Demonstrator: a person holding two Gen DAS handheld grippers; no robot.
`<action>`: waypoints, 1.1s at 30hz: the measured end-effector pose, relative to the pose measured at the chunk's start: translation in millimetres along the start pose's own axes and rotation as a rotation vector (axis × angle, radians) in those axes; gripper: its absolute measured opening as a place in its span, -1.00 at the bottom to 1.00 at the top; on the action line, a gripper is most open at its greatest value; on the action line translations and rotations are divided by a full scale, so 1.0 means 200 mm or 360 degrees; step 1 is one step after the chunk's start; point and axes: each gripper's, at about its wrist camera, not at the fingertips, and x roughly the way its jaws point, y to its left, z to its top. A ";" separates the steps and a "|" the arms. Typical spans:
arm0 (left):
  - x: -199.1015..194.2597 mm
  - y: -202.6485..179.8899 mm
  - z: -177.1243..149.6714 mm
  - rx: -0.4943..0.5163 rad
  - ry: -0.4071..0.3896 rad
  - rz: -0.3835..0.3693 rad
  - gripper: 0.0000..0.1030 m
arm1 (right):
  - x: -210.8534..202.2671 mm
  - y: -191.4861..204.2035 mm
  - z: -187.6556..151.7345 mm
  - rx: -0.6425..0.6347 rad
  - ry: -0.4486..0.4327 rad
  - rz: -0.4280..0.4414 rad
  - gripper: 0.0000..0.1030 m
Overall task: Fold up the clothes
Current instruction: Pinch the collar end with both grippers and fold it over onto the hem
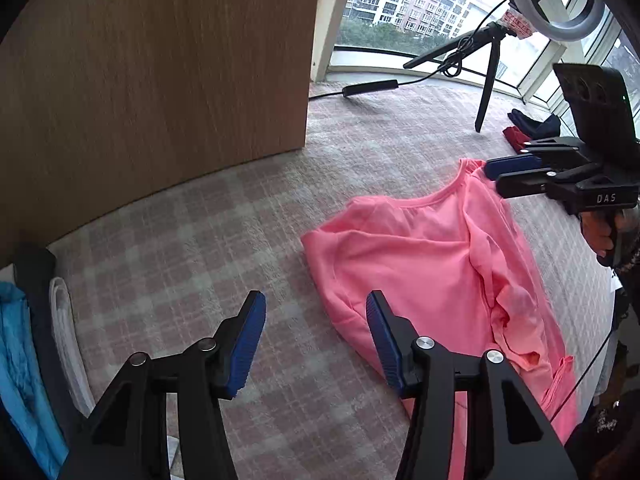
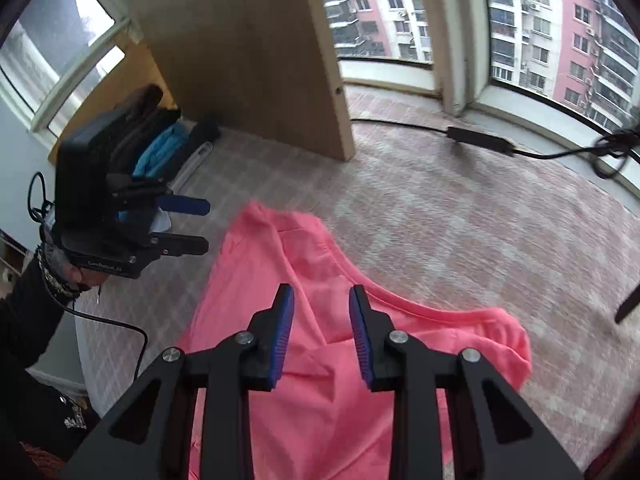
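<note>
My left gripper (image 1: 316, 340) is open about halfway with nothing between its blue pads; one finger hangs over the checked cover (image 1: 224, 232), the other over the near edge of the pink shirt (image 1: 420, 248). My right gripper (image 2: 321, 336) is open by a narrower gap, also empty, poised above the shirt's middle without pinching it. The shirt lies spread and partly folded on the cover, wrinkled, its neckline toward the window side. Just beyond it in the left view, the right gripper hovers by the collar. To the left stands a wooden panel (image 1: 160, 80), with folded blue cloth (image 1: 20, 360) at its foot. Farther back are 1 tripod (image 1: 488, 80), a dark and red pile (image 1: 528, 130), and the windows (image 2: 380, 8).
</note>
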 end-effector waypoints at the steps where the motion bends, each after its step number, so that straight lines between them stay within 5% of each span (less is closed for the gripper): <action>1: -0.01 0.00 -0.01 -0.0003 -0.0005 -0.0002 -0.03 | 0.07 0.03 0.01 -0.0030 0.0059 0.0005 -0.45; 4: -0.06 0.02 -0.04 -0.0033 -0.0039 -0.0025 -0.03 | 0.26 0.10 0.02 -0.0115 0.0210 -0.0022 -0.44; 6: -0.08 0.03 -0.05 -0.0057 -0.0061 -0.0051 -0.02 | 0.26 0.13 0.02 -0.0154 0.0171 -0.0038 -0.45; 9: -0.06 0.04 -0.06 -0.0073 -0.0050 -0.0050 -0.02 | 0.27 0.15 0.00 -0.0149 0.0210 -0.0005 -0.98; 15: -0.02 0.01 -0.07 -0.0047 -0.0033 -0.0077 -0.02 | 0.07 0.09 -0.04 -0.0066 0.0050 -0.0067 -0.98; 21: 0.07 -0.06 -0.04 -0.0010 0.0004 -0.0139 -0.02 | 0.19 0.02 -0.01 -0.0045 0.0276 -0.0262 -0.95; 25: 0.09 -0.10 -0.05 0.0014 0.0022 -0.0151 -0.02 | 0.15 0.04 0.11 0.0010 0.0126 -0.0096 -0.87; 29: 0.06 -0.09 -0.10 -0.0021 0.0031 -0.0151 -0.02 | 0.28 0.12 0.22 -0.0062 0.0166 0.0031 -0.87; 31: 0.05 -0.08 -0.09 -0.0021 0.0028 -0.0125 -0.02 | 0.37 0.14 0.24 -0.0089 0.0270 0.0016 -0.87; 33: 0.05 -0.06 -0.05 -0.0008 0.0015 -0.0071 -0.02 | 0.29 0.12 0.24 -0.0033 0.0189 -0.0053 -0.87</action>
